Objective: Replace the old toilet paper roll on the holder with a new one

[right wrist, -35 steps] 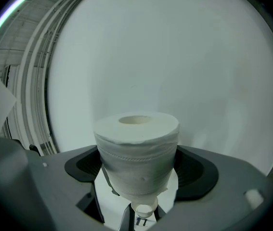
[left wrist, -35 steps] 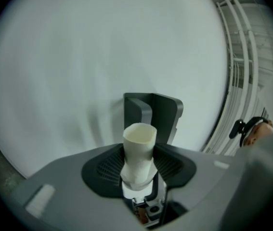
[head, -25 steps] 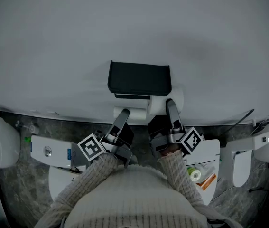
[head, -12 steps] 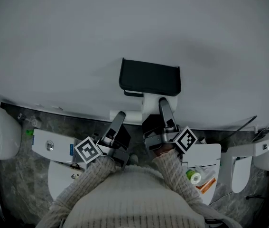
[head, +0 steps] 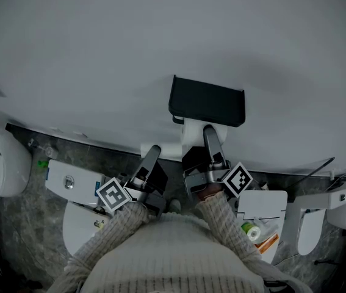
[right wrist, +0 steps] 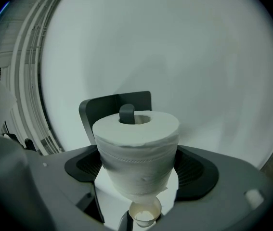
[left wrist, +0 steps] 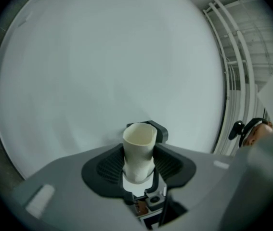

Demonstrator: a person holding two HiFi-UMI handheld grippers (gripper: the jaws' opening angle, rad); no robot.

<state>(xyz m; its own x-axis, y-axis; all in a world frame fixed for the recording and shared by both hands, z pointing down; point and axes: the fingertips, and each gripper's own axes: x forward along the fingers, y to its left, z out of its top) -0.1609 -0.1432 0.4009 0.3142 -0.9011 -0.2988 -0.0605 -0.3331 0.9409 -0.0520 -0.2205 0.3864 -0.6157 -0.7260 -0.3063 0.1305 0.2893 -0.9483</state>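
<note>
The black wall holder (head: 207,101) hangs on the pale wall. Just below it my right gripper (head: 204,133) is shut on a full white toilet paper roll (head: 194,134). In the right gripper view the roll (right wrist: 137,150) sits between the pads, with the holder plate (right wrist: 108,109) behind it and the holder's dark rod tip (right wrist: 126,113) showing at the roll's core hole. To the left, my left gripper (head: 154,152) is shut on an empty cardboard tube (head: 160,149). The tube (left wrist: 139,150) stands upright between the jaws, facing bare wall.
Below are a grey stone floor, a white toilet tank (head: 69,187) at the left and another toilet (head: 310,215) at the right. Small bottles (head: 252,229) lie on a white lid. White rails (left wrist: 232,81) run at the right of the left gripper view.
Both grippers have slid left relative to the holder, carrying the tube and the roll. The roll now sits under the holder's middle instead of its right end.
</note>
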